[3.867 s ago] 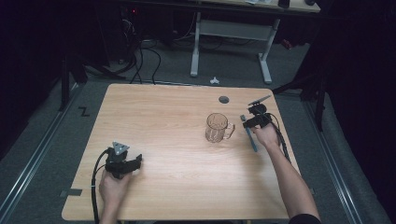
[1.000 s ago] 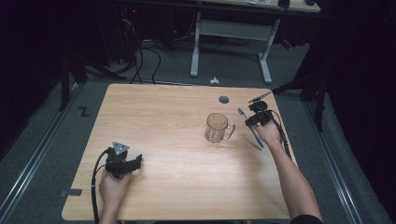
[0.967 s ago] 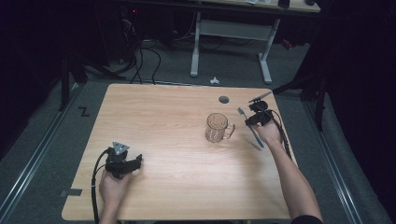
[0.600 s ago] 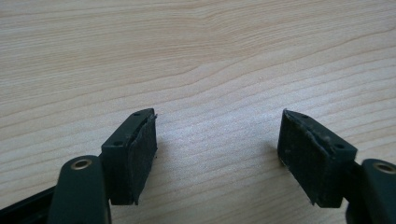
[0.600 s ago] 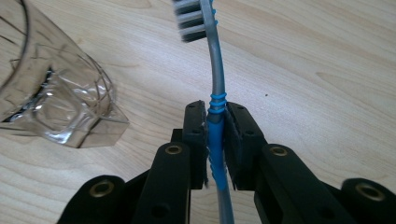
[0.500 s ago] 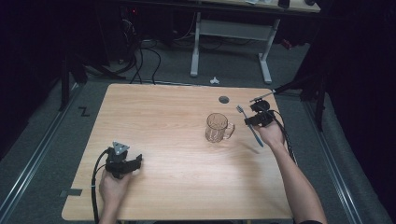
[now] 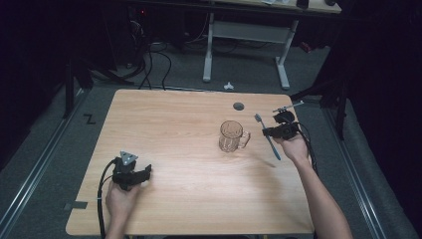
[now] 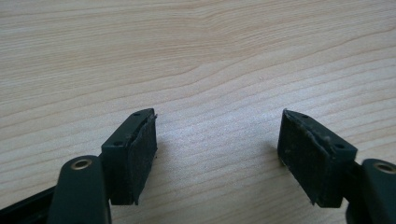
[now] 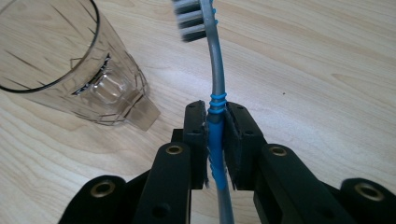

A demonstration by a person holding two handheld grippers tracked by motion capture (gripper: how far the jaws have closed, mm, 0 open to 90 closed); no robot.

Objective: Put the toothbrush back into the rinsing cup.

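Clamping ribbed blue-grey toothbrush (image 9: 215,126), right gripper (image 9: 215,140); faceted clear glass mug (image 9: 70,60) beside.

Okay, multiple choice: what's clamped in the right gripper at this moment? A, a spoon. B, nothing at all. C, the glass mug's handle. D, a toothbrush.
D: in the right gripper view the right gripper is shut on the blue-and-grey handle of the toothbrush, bristles pointing away, with the glass mug standing apart beside it.
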